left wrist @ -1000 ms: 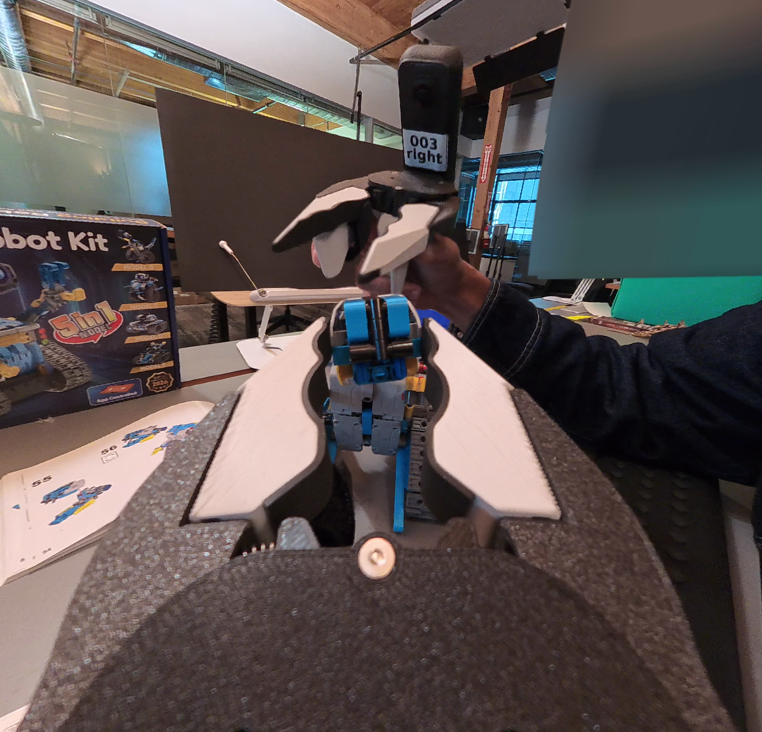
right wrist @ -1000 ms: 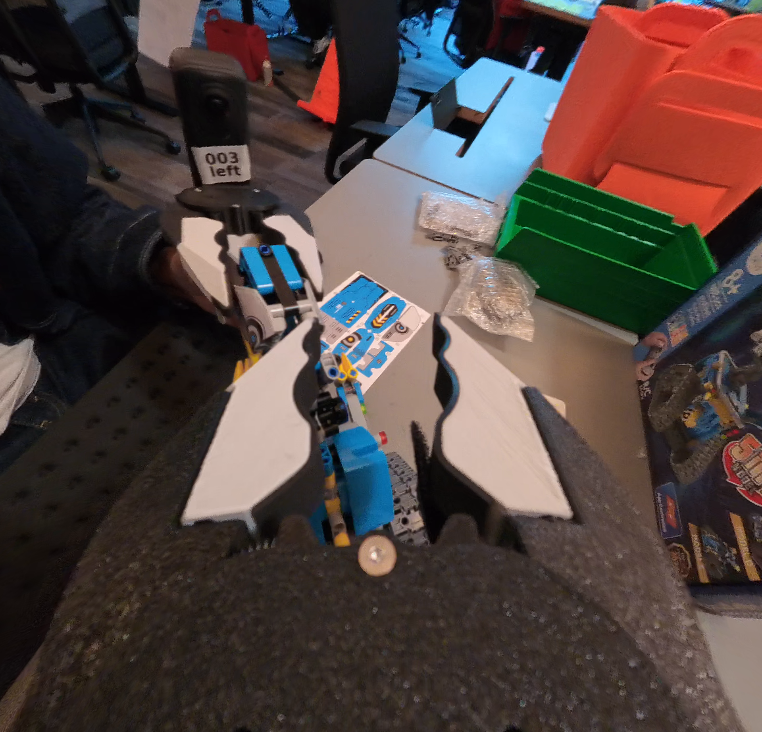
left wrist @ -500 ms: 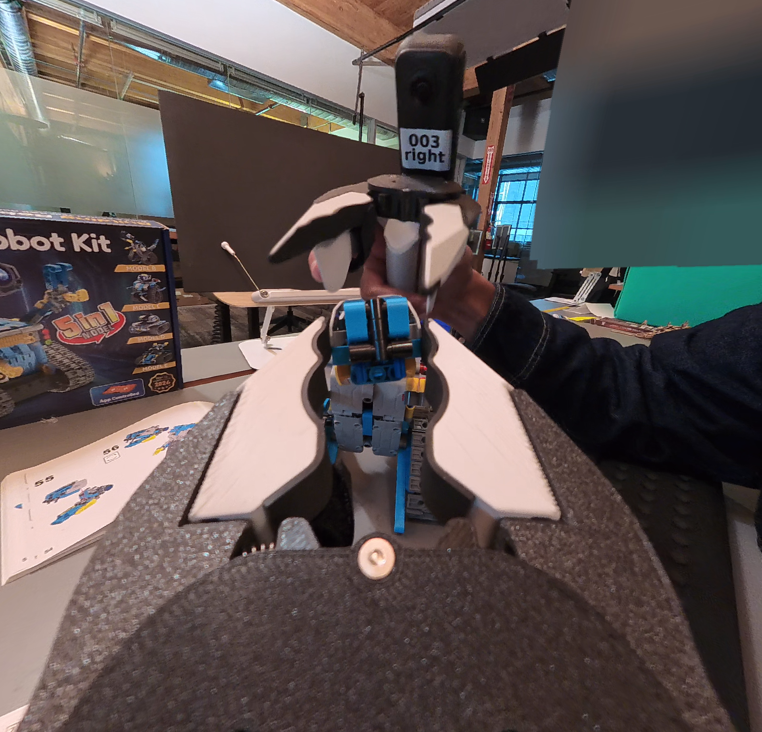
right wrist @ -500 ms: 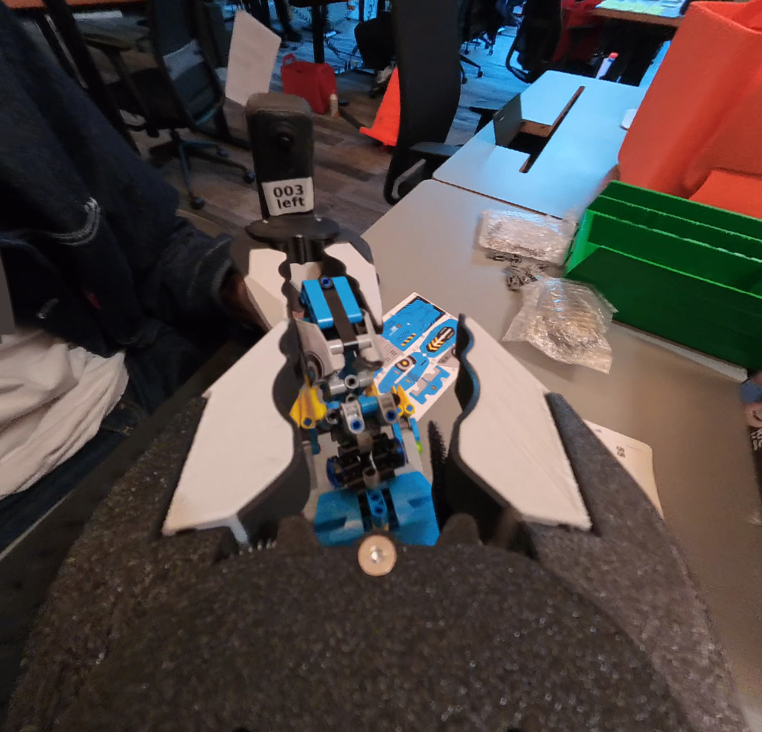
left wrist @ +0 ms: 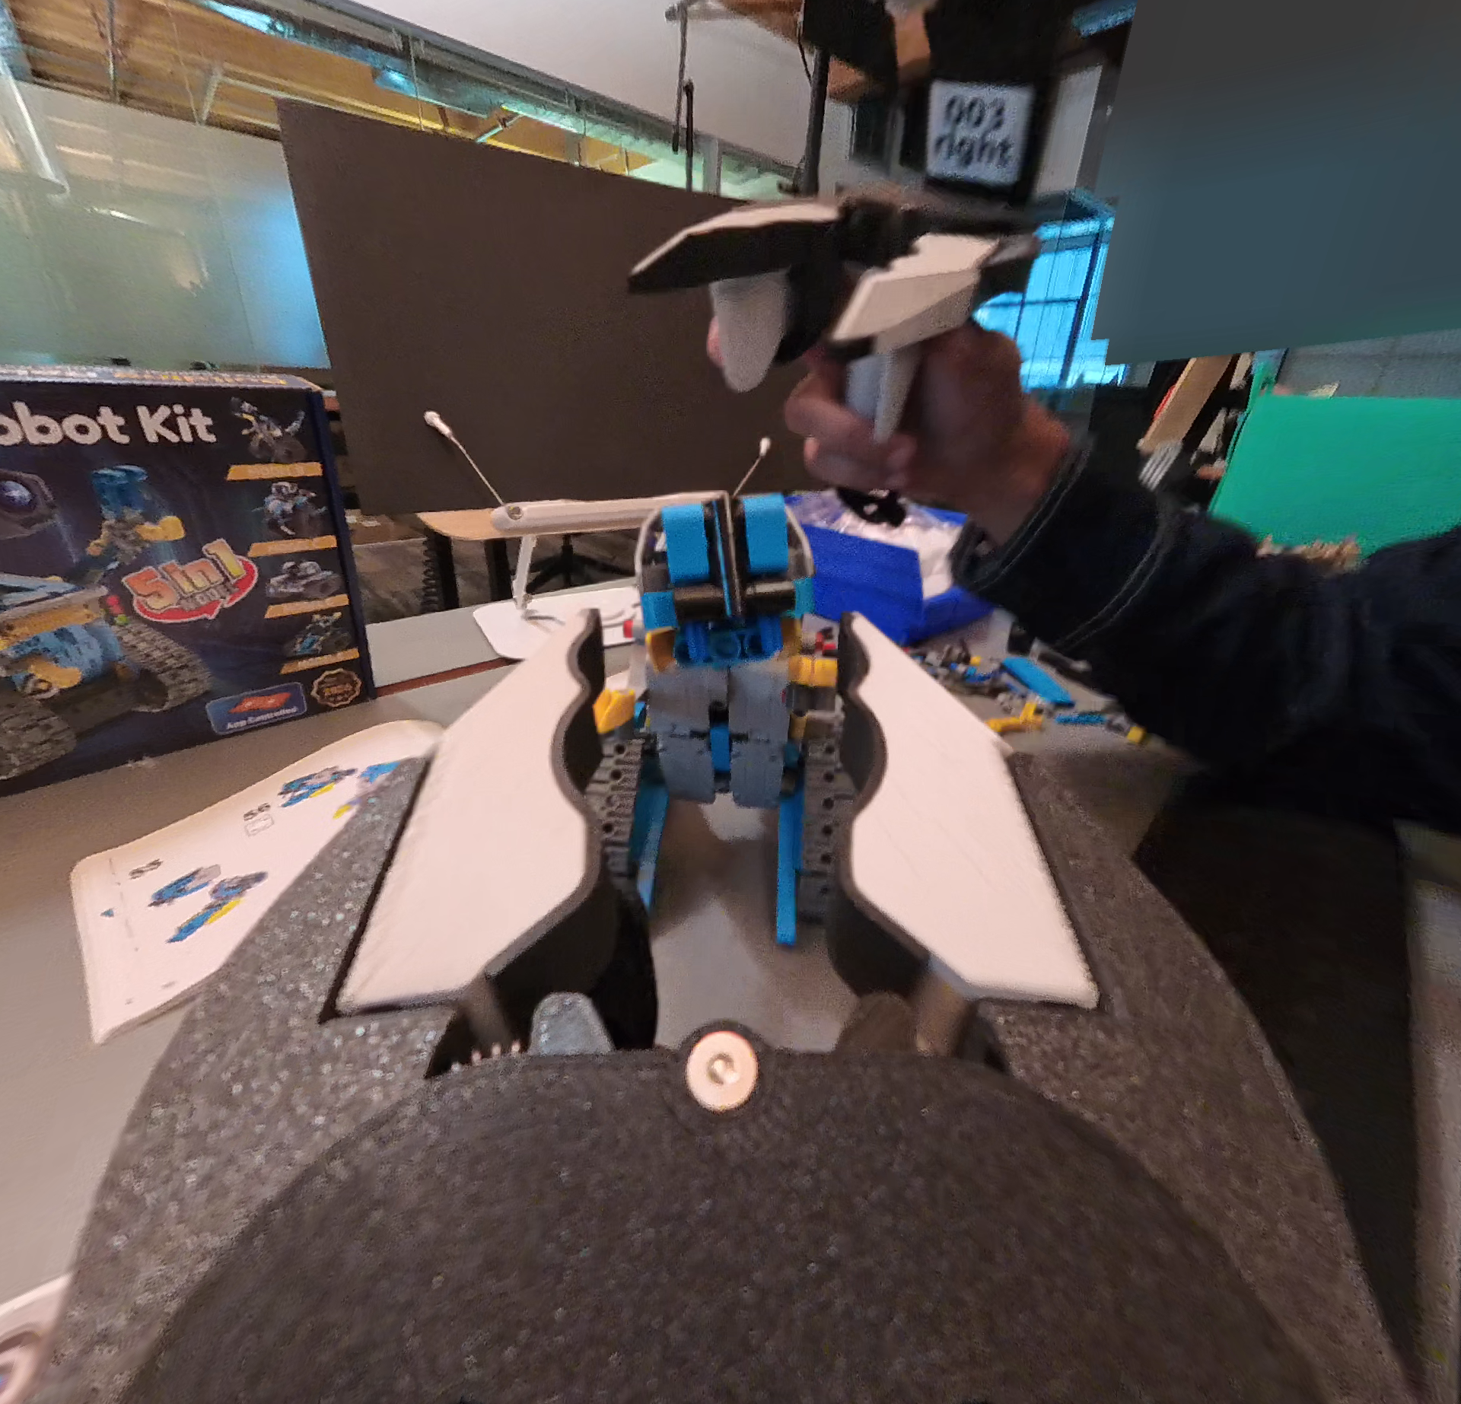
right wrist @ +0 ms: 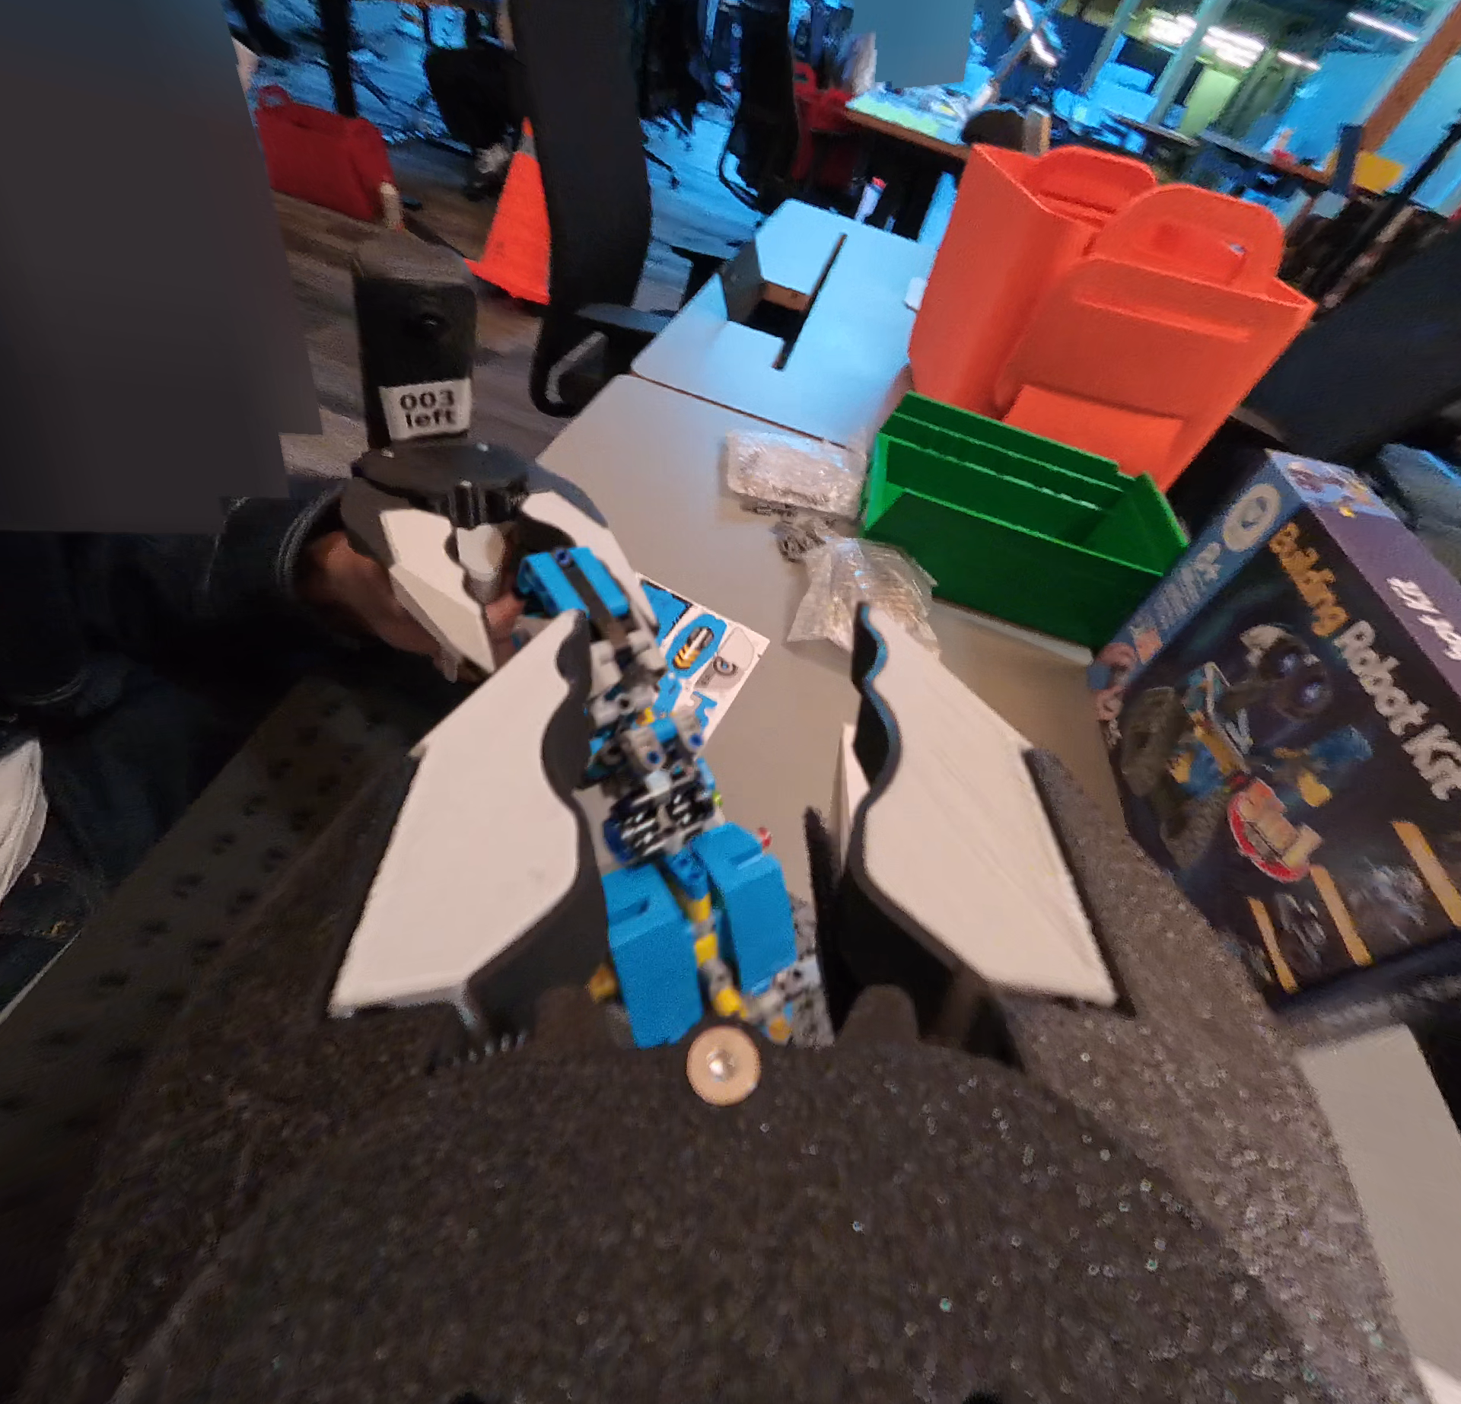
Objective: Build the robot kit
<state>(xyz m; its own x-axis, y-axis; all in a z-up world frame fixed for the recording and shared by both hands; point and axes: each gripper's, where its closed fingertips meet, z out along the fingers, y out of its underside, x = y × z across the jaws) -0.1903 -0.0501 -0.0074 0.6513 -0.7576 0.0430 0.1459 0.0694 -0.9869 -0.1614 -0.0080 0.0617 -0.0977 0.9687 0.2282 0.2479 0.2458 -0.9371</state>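
A blue, grey and yellow brick robot model (left wrist: 719,702) with black tracks stands on the grey table (left wrist: 63,852). My left gripper (left wrist: 719,623) is open, its white fingers on either side of the model with small gaps. My right gripper (right wrist: 721,619) is open and empty; the model (right wrist: 680,813) lies under it, close to its left finger. In the left wrist view the right gripper (left wrist: 790,314) hovers above and to the right of the model's head. In the right wrist view the left gripper (right wrist: 490,575) sits at the model's far end.
The kit box (left wrist: 158,560) and an open instruction booklet (left wrist: 213,852) lie to the left. Loose pieces (left wrist: 1028,694) and a blue bin (left wrist: 877,575) are behind. A sticker sheet (right wrist: 711,646), part bags (right wrist: 854,575), a green bin (right wrist: 1012,528) and orange cases (right wrist: 1107,299) show in the right wrist view. Left tips to right tips: about 9 cm.
My left gripper's fingers have spread apart and let go of the model. My right gripper has risen and moved to the right, away from the model's head.
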